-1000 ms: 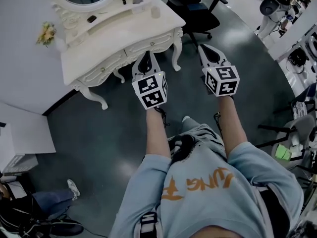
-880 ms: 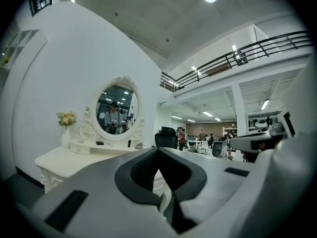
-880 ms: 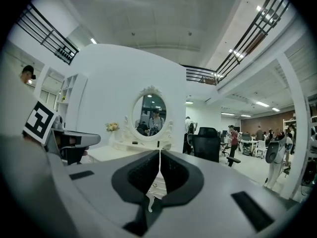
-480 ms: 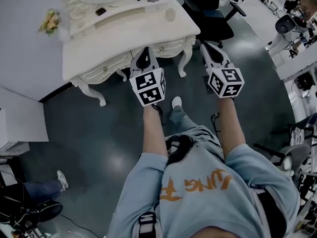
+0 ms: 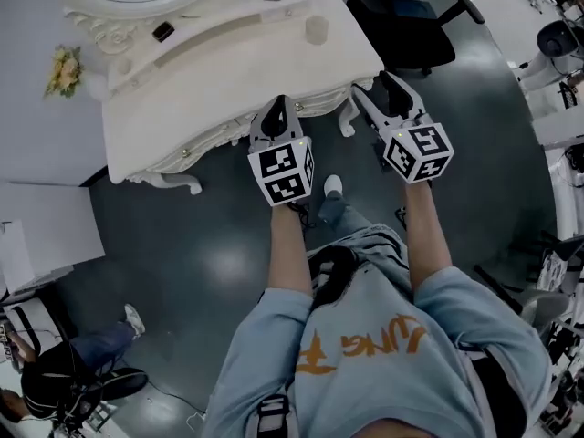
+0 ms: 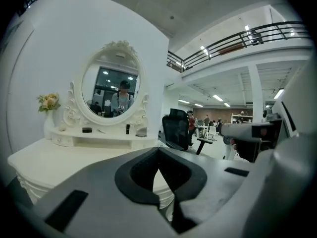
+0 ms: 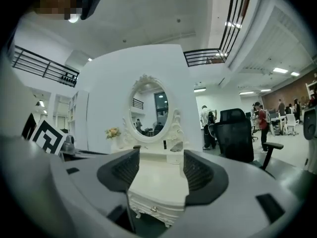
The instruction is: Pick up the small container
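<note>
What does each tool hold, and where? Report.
Nothing is held. The left tool has jaws together, empty; the right tool has jaws opening with nothing between them. The small container sits on the dressing table.

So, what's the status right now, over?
Left hand-held gripper shut, empty. Right hand-held gripper opening, nothing between its jaws. Small container untouched on the dressing table, ahead of both. No obstacle seen.

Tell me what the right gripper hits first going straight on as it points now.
Probably the small container on the dressing table: the right gripper, jaws opening and empty, looks just over the tabletop toward it. Height is unclear; the table's front edge could come first.
</note>
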A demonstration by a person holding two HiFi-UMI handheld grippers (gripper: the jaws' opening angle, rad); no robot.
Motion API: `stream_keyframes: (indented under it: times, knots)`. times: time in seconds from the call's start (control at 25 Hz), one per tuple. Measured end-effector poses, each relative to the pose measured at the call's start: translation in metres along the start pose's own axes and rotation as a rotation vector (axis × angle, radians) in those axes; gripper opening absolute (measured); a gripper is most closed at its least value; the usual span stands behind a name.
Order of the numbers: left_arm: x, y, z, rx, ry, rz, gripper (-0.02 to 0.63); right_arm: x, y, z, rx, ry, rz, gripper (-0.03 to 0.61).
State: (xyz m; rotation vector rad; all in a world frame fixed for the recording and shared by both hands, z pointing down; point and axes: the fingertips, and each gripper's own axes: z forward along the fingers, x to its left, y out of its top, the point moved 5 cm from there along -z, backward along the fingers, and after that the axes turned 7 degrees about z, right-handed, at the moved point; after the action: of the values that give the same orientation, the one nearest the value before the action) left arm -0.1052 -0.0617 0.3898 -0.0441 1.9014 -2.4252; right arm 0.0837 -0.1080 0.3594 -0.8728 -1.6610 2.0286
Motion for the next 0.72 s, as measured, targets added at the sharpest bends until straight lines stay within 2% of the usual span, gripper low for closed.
stream_keyframes:
  times: [0.16, 0.36, 0.48, 0.72]
  knots:
    - [-0.001, -0.005, 0.060, 0.073, -0.012, 0.026, 0.021, -0.043, -0.014, 0.048, 0.043, 0.011, 0.056, 0.290]
    - [-0.005, 0.000, 0.123, 0.110, -0.020, 0.043, 0.021, -0.091, -0.015, 0.102, 0.085, 0.017, 0.059, 0.291]
    - [-0.001, 0.004, 0.144, 0.125, -0.014, 0.050, 0.021, -0.103, -0.016, 0.129, 0.115, 0.031, 0.043, 0.291]
    - [0.012, -0.005, 0.167, 0.167, 0.008, 0.041, 0.021, -0.111, -0.043, 0.169, 0.199, 0.053, 0.032, 0.291]
